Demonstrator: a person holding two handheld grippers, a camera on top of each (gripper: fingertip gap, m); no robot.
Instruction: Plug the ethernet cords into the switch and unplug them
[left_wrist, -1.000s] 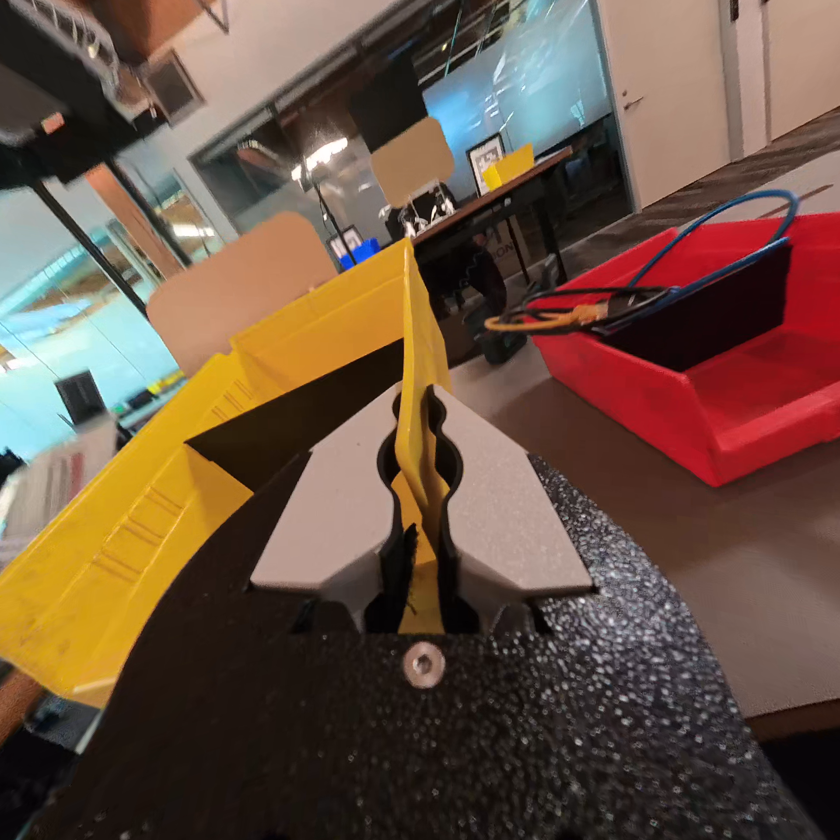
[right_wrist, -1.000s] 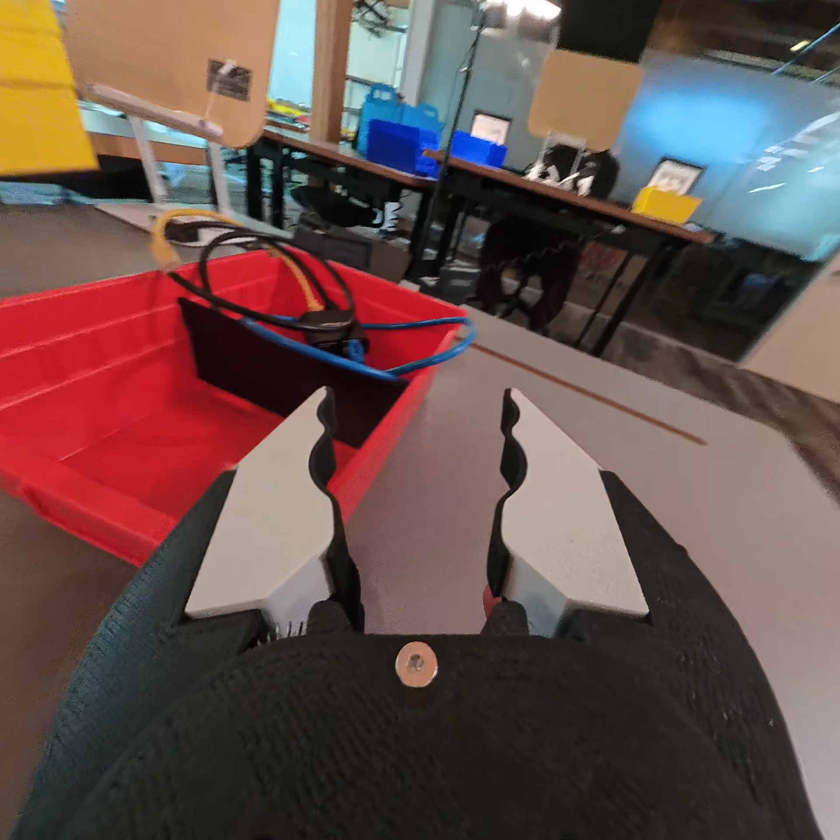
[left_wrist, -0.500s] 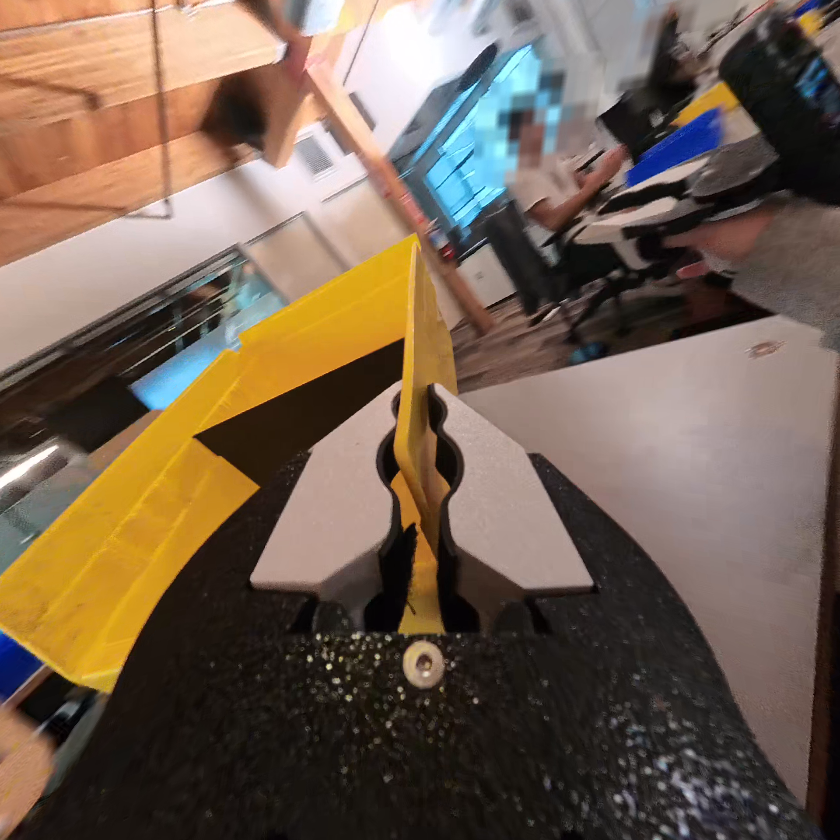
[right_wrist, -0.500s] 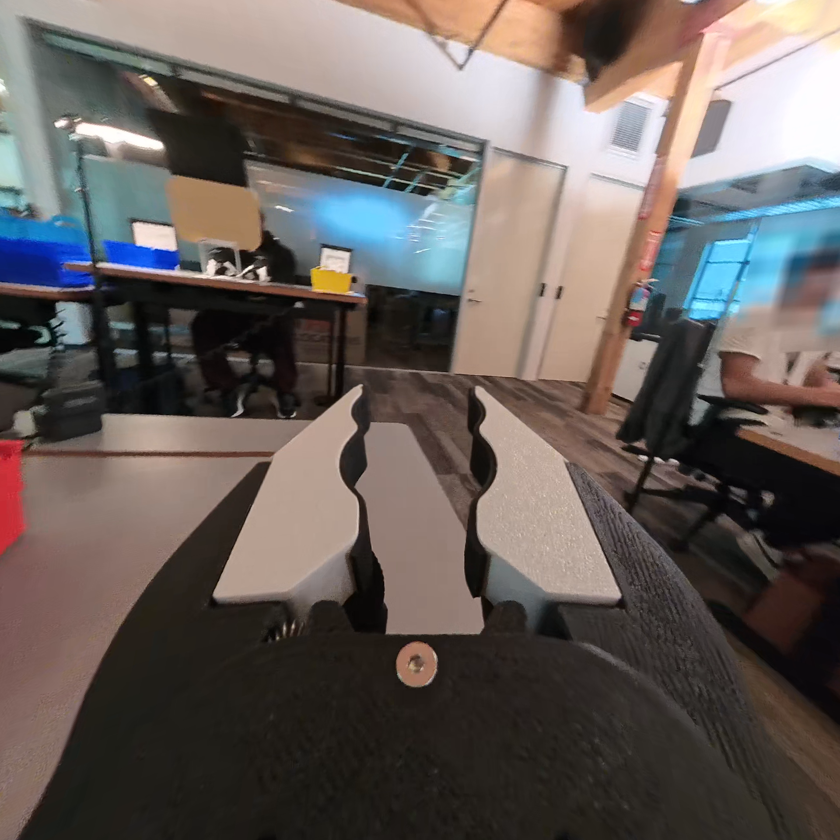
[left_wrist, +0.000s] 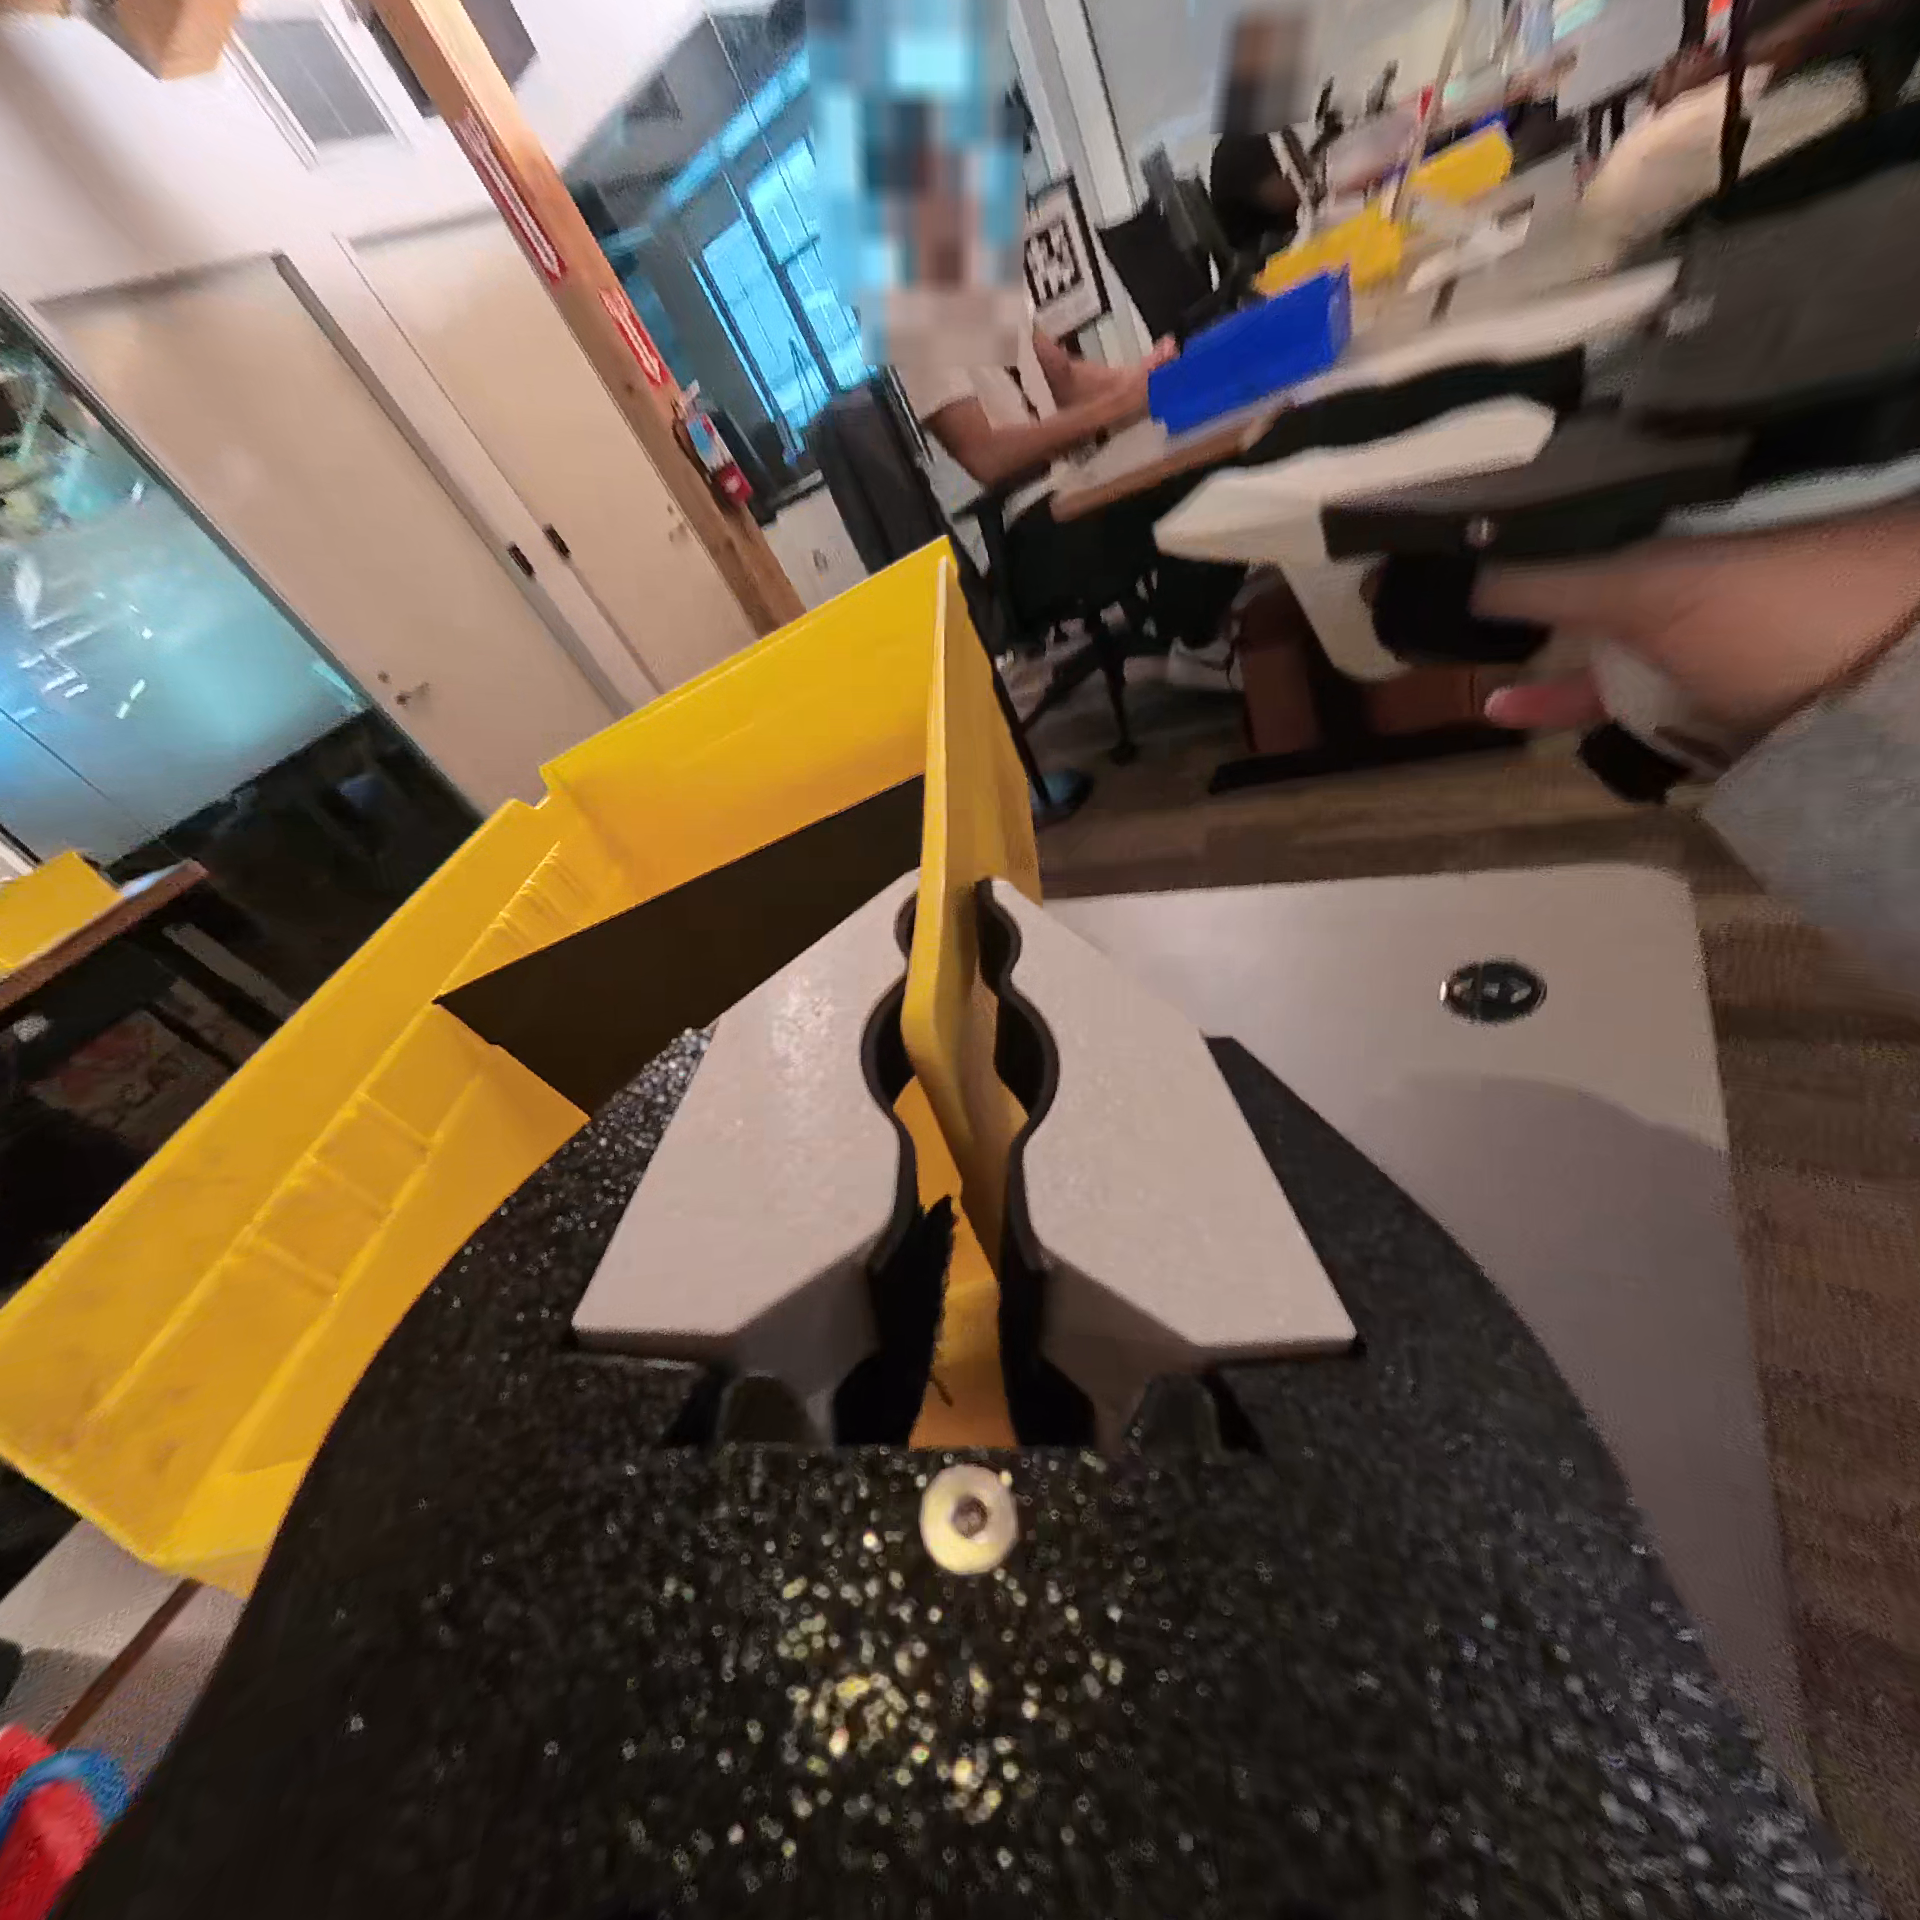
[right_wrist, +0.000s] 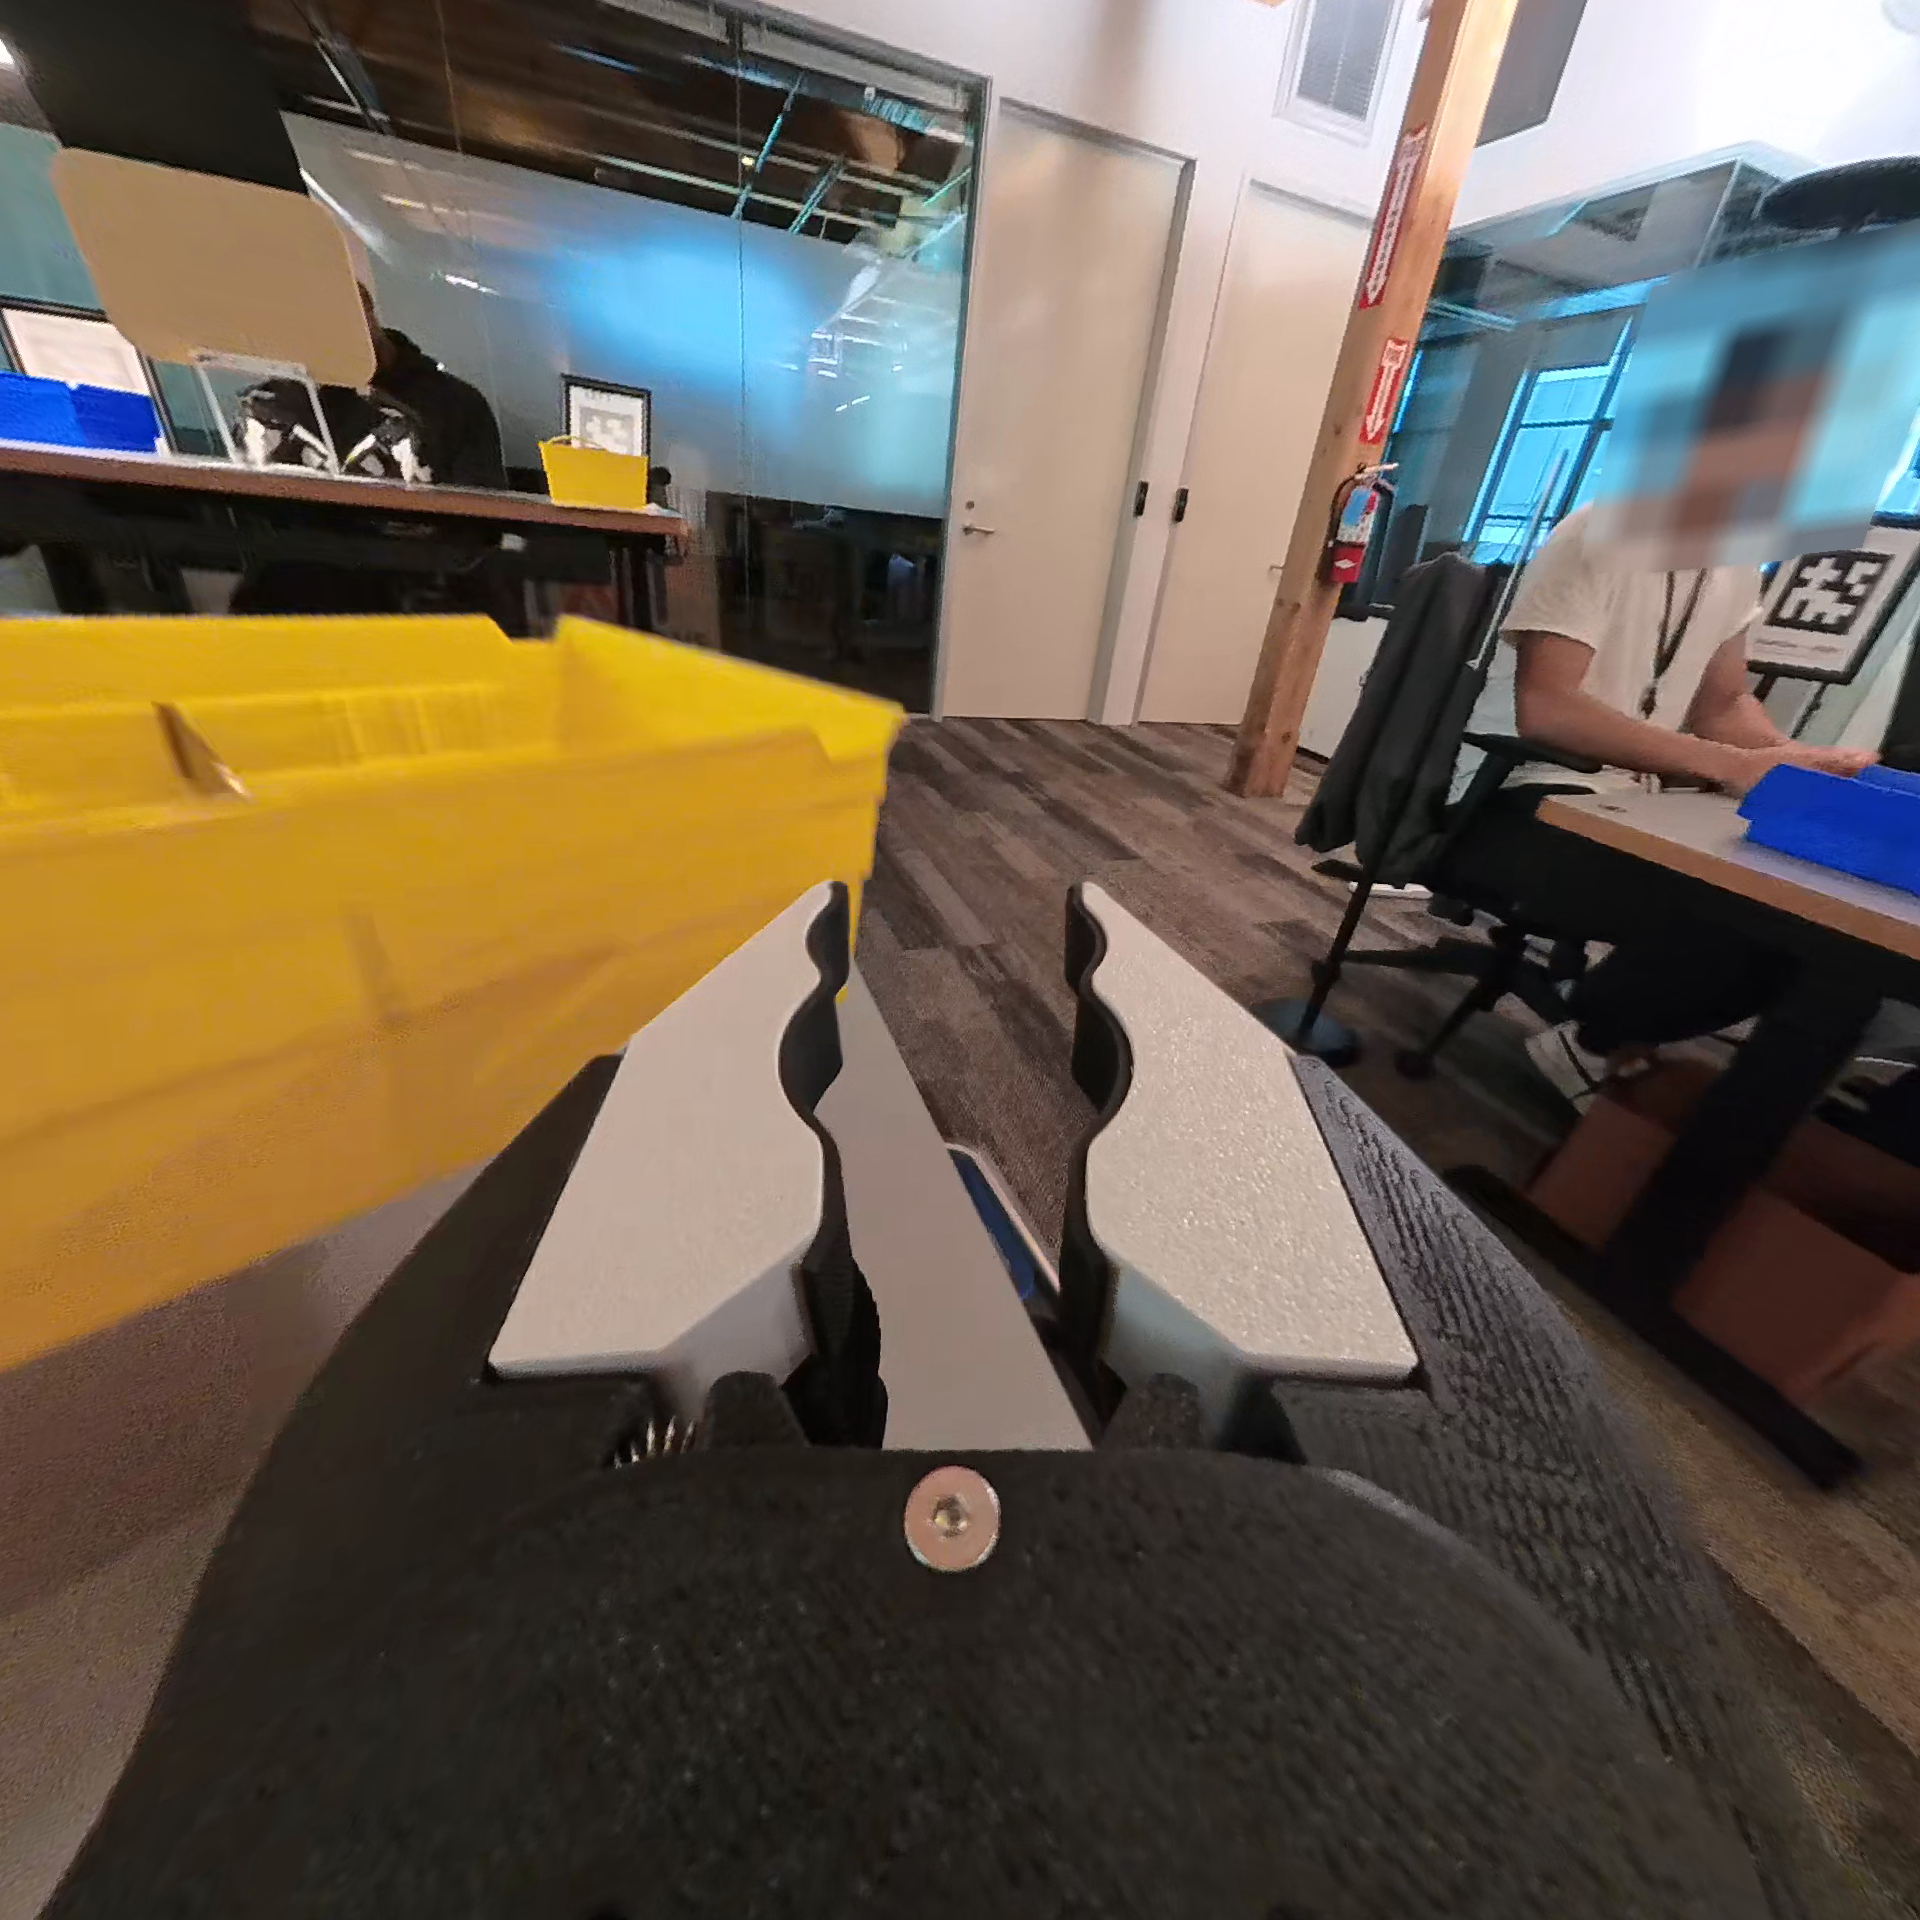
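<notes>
My left gripper is shut on the upright side wall of a yellow plastic bin with a black divider, and holds it tilted above the grey table. The same bin fills the left of the right wrist view, blurred. My right gripper is open with nothing between its fingers, just right of the bin's corner and over the table's edge. No switch shows in either view. A red and blue patch sits at the bottom left corner of the left wrist view.
A hand holds the other gripper at the right of the left wrist view. The table has a round grommet near its far corner. Beyond it are floor, a wooden post, a seated person and blue bins. The left gripper's tips are roughly 15 centimeters from the right gripper's.
Both views have swung right, and the red bin with the cables has left them. My right gripper's fingers have narrowed but stay apart. My left gripper keeps its grip on the yellow bin's wall.
</notes>
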